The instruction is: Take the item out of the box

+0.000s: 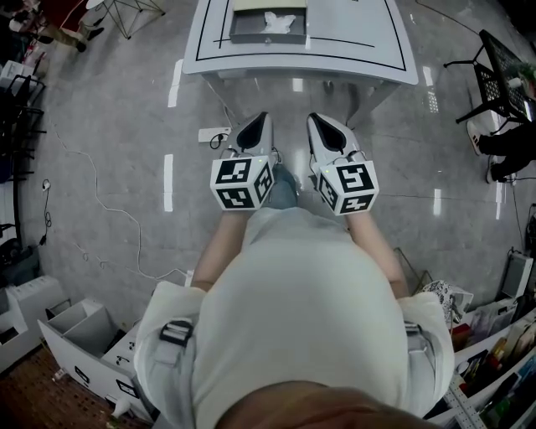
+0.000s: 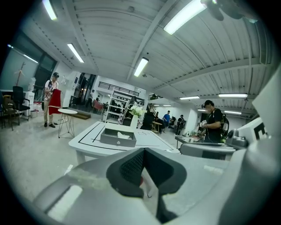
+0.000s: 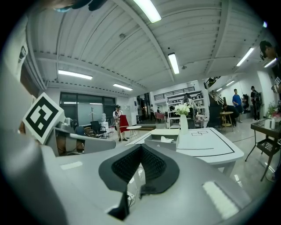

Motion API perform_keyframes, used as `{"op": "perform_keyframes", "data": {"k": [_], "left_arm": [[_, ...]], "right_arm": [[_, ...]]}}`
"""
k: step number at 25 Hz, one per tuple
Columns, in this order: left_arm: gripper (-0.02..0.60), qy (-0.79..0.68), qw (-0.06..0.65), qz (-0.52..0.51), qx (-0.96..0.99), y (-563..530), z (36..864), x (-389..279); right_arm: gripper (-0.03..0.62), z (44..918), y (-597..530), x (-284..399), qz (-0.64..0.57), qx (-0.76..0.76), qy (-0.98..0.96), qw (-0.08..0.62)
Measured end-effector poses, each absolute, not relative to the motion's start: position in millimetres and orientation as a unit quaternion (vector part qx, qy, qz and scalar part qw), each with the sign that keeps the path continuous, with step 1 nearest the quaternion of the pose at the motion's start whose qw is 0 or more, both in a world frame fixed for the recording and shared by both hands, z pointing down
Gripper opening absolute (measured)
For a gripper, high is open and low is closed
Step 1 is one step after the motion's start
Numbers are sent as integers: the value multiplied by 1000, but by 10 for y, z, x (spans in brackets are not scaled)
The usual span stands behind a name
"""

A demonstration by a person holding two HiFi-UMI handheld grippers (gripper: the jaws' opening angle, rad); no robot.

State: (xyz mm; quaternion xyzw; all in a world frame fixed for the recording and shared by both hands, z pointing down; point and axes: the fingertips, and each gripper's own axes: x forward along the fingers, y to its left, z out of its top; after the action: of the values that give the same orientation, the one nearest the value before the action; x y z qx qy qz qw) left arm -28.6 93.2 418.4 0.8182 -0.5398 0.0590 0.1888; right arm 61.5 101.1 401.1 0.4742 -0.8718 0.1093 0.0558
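Crumpled white item (image 1: 279, 23) in open grey box (image 1: 243, 35).
Well beyond left gripper (image 1: 258, 126) and right gripper (image 1: 322, 126), both pressed together, empty.

The box (image 1: 251, 38) stands on the tabletop (image 1: 352, 50), the item (image 1: 280, 23) inside it. Short of the tabletop, the left hand-held gripper (image 1: 258, 121) and right hand-held gripper (image 1: 322, 123) hang side by side.

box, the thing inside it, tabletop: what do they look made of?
Box: matte grey with rigid flat walls, probably plastic or painted board; the look doesn't settle which.
Item: white and crumpled into soft folds, so it looks like cloth or tissue paper.
Tabletop: smooth white with thin black lines and a slight sheen, likely laminate or painted board.
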Motion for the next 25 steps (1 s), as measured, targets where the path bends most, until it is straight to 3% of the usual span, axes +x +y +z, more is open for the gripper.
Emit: {"op": "perform_keyframes", "data": {"k": [25], "left_arm": [[0, -514, 209, 67, 829, -774, 4169, -663]], "right_arm": [[0, 3885, -718, 166, 97, 480, -869, 70]]}}
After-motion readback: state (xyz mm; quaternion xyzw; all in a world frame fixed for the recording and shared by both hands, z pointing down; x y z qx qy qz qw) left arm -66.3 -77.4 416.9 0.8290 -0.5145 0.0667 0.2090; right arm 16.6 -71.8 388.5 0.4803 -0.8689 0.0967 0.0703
